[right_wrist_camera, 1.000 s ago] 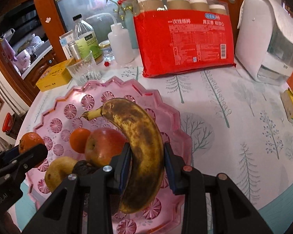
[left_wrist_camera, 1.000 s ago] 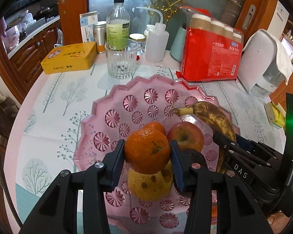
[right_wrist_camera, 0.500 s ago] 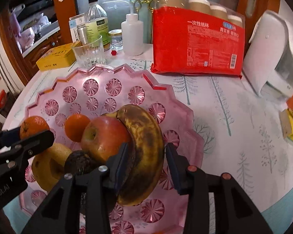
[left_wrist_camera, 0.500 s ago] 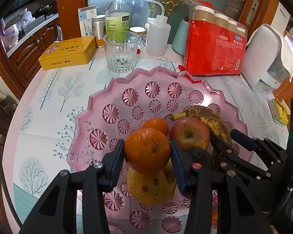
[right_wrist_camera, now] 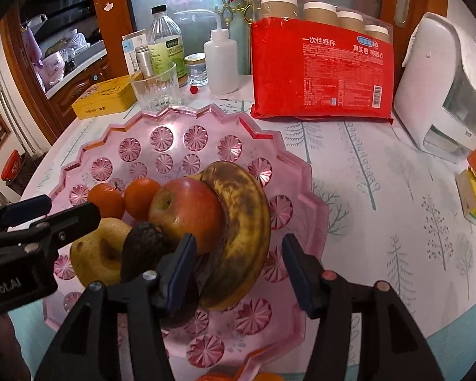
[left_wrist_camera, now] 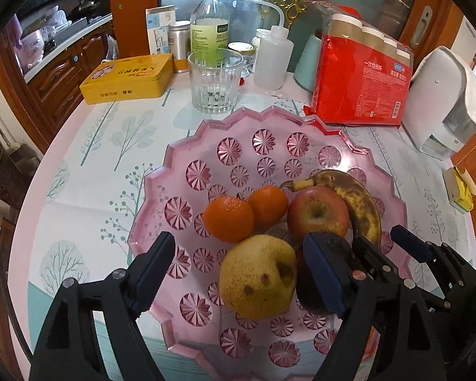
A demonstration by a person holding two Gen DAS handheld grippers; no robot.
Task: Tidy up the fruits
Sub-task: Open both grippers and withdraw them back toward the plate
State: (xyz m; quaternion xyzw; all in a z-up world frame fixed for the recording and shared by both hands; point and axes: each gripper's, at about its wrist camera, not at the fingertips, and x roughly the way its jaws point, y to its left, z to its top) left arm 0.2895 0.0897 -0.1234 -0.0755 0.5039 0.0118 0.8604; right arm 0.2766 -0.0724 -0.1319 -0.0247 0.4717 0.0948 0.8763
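Note:
A pink cut-glass tray (left_wrist_camera: 181, 158) holds two mandarins (left_wrist_camera: 228, 219), a red apple (left_wrist_camera: 317, 212), a brown-spotted banana (left_wrist_camera: 361, 203), a yellow pear (left_wrist_camera: 257, 281) and a dark avocado (right_wrist_camera: 142, 247). My left gripper (left_wrist_camera: 238, 254) hovers over the pear and its jaws are opening. Nothing touches its pads, and the near mandarin lies free just beyond them. My right gripper (right_wrist_camera: 238, 244) straddles the banana (right_wrist_camera: 241, 222), which rests on the tray (right_wrist_camera: 301, 165) against the apple (right_wrist_camera: 187, 212). Its jaws are opening and both pads stand clear of the peel.
Behind the tray stand a ribbed glass (left_wrist_camera: 214, 81), a yellow tin (left_wrist_camera: 127, 77), a bottle (left_wrist_camera: 209, 31), a squeeze bottle (left_wrist_camera: 273, 60) and a red pack of paper cups (left_wrist_camera: 358, 79). A white appliance (left_wrist_camera: 444, 95) and a yellow box (left_wrist_camera: 460, 187) sit at the right.
The left jaws spread and let go of the mandarin, which now lies on the tray beside the other. The right gripper brought the banana down against the apple and opened off it.

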